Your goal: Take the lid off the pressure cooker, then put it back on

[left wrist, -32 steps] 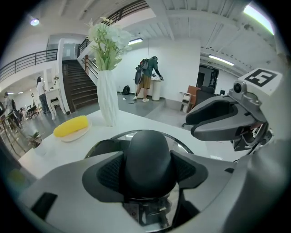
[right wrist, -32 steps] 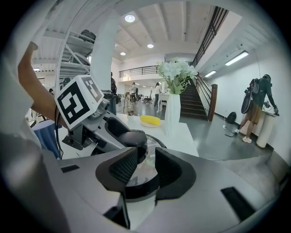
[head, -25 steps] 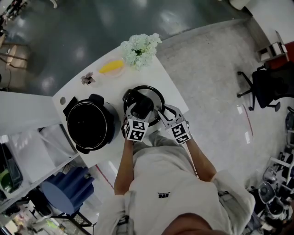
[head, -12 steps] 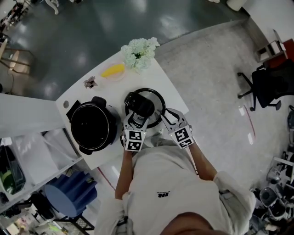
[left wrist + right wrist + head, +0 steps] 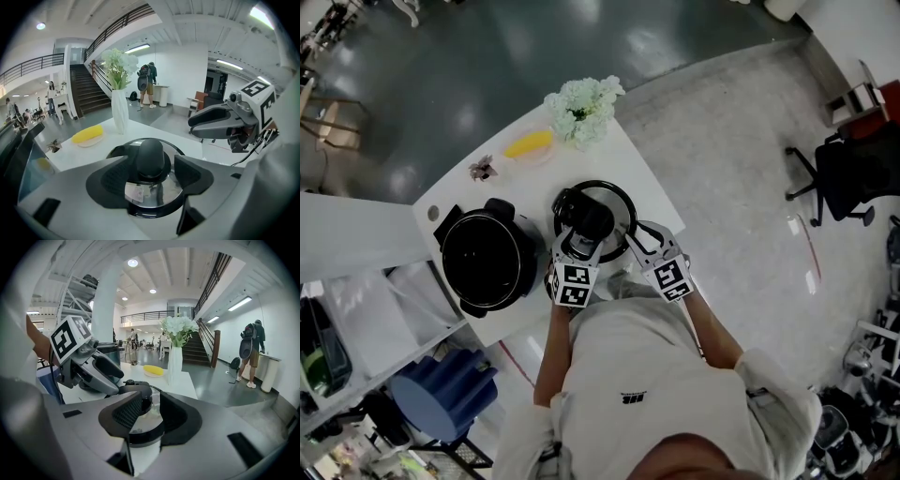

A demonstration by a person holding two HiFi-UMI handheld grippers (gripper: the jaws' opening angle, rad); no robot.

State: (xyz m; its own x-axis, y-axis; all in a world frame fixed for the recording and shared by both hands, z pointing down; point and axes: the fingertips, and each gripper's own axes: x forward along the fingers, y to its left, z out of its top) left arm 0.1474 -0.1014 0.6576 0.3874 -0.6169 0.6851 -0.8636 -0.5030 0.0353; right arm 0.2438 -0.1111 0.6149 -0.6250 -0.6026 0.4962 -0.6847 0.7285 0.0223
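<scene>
Presently the round steel lid (image 5: 614,200) lies on the white tabletop (image 5: 623,150) beside the open black pressure cooker (image 5: 487,261), so removal is judged done. Its black knob (image 5: 150,152) is straddled by the left gripper (image 5: 153,165), whose jaws have just been closing but are not yet pressed on it. The right gripper (image 5: 149,404) is held wide, empty, over the rim. A firm closure on the knob is called for next, then a lift across.

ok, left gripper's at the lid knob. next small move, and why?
Probably finish closing the left gripper on the knob of the lid. Its jaws have just been closing, the knob stands between them with a gap showing on the right, and the lid lies on the table beside the open pot.
</scene>
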